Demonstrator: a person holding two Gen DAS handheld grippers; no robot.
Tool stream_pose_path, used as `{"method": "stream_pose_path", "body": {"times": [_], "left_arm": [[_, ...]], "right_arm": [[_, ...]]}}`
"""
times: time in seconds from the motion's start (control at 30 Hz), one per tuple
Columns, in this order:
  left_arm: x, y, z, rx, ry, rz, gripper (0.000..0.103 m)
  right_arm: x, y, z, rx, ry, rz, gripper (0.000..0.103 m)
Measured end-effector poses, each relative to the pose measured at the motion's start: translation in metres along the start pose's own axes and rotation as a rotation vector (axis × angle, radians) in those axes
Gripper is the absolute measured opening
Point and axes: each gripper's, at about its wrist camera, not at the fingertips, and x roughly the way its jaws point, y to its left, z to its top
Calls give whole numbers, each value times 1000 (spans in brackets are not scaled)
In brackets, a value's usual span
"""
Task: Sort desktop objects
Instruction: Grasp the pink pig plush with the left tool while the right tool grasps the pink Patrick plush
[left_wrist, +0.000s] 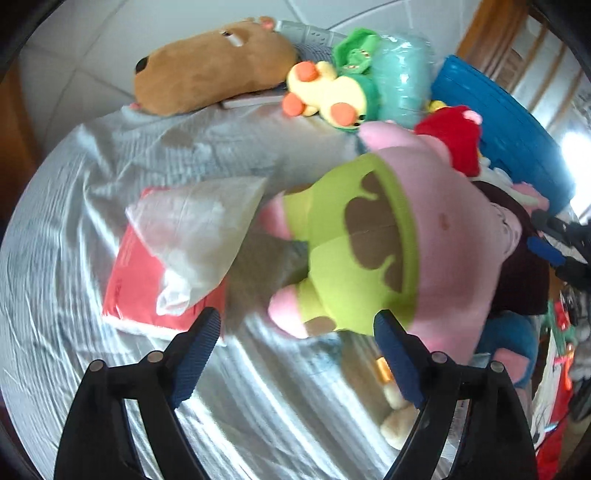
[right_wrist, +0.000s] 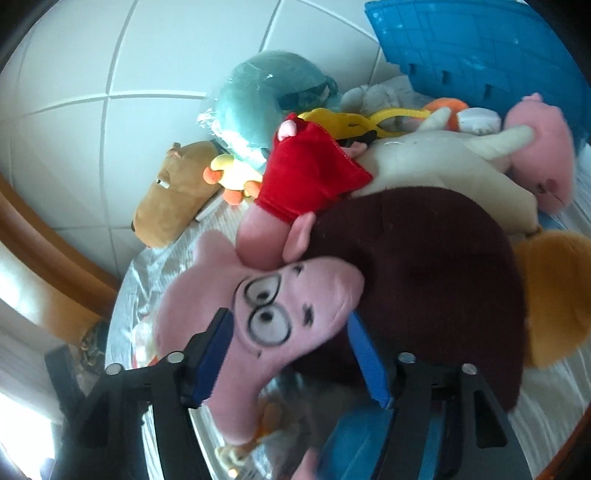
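pink plush (right_wrist: 295, 314) sits btwn right gripper (right_wrist: 291, 354) pads, open; left gripper (left_wrist: 299, 354) open, empty.

The scene is viewed by two fisheye cameras, each mounted behind its own gripper's fingers and angled steeply down at a table covered by a grey cloth (left_wrist: 92, 229). By the left wrist view, the cloth's open middle is faced, with a brown plush (left_wrist: 214, 70) seen at the far edge. By the right wrist view, the toy pile is faced from very near. A pink star plush (left_wrist: 443, 229) (right_wrist: 280, 306) and a blue basket (left_wrist: 509, 122) (right_wrist: 480, 48) are shared by both.
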Motion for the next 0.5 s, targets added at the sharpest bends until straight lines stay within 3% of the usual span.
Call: {"method": "stream_pose_path", "body": {"times": [0.13,0.23,0.3,0.33,0.37,0.5], "left_arm": [[15,-13,-1,66,-34,12,85],[30,-13,0,58,-37,-13,86],[27,-15,0,78,-51,-47,71],[25,-17,-2,98,-58,-65,58],[27,-18,-2,104,-55,-77,56],[38,-13,-1,94,-52,-120,65]], "right_arm": [[25,-16,13,22,35,-6,65],[53,-25,14,38,100,58,66],[54,-22,13,10,88,72,63],[51,-19,13,-18,79,80,63],[51,-17,13,-34,79,88,63],[64,-31,18,0,110,125,63]]}}
